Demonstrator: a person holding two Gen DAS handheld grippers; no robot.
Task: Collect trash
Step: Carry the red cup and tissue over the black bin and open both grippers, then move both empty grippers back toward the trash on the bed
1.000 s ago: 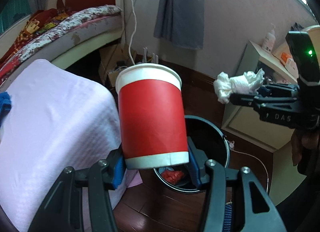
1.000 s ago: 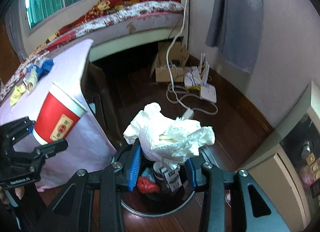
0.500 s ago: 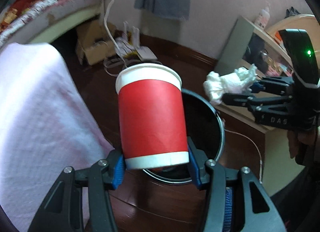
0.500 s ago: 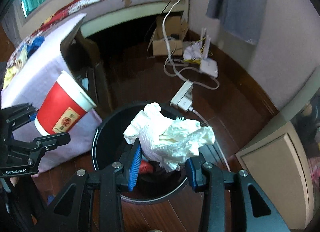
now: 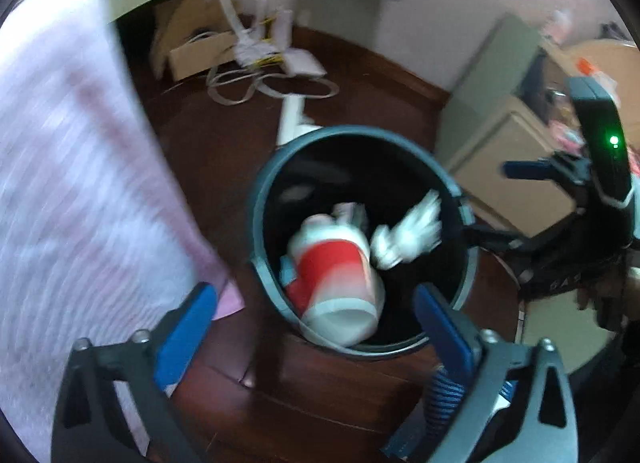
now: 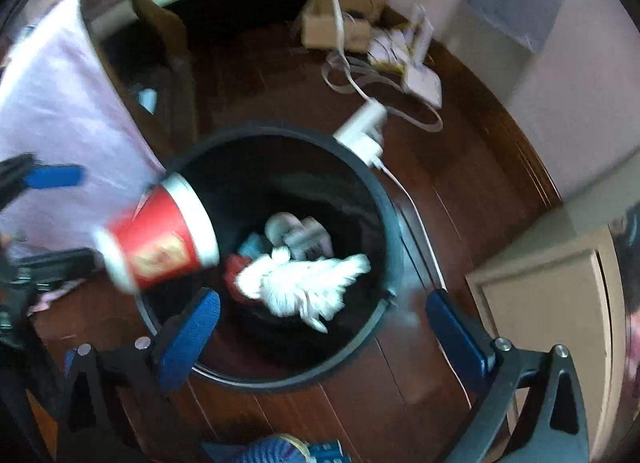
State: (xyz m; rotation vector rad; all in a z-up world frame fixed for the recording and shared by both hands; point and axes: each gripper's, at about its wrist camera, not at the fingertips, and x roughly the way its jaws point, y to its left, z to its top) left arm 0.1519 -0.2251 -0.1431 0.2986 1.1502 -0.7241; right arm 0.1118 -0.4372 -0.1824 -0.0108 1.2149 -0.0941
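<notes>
A dark round trash bin (image 5: 260, 199) (image 6: 384, 199) stands on the wooden floor below both grippers. A red paper cup (image 5: 340, 279) (image 6: 160, 239) is falling, tipped over, at the bin's mouth. A crumpled white tissue (image 5: 408, 235) (image 6: 300, 283) is falling into the bin beside it. My left gripper (image 5: 316, 315) is open and empty above the bin's near rim. My right gripper (image 6: 324, 327) is open and empty over the bin; it also shows in the left wrist view (image 5: 496, 203) at the bin's right. Other trash lies at the bin's bottom.
A table with a pink cloth (image 5: 72, 183) (image 6: 60, 111) stands left of the bin. A beige cabinet (image 5: 508, 167) (image 6: 552, 295) is on the right. A white power strip (image 6: 360, 127), cables and a cardboard box (image 5: 196, 51) lie on the floor beyond.
Both grippers have opened over the bin. The red cup has left my left gripper and the tissue has left my right gripper; both are dropping into the bin.
</notes>
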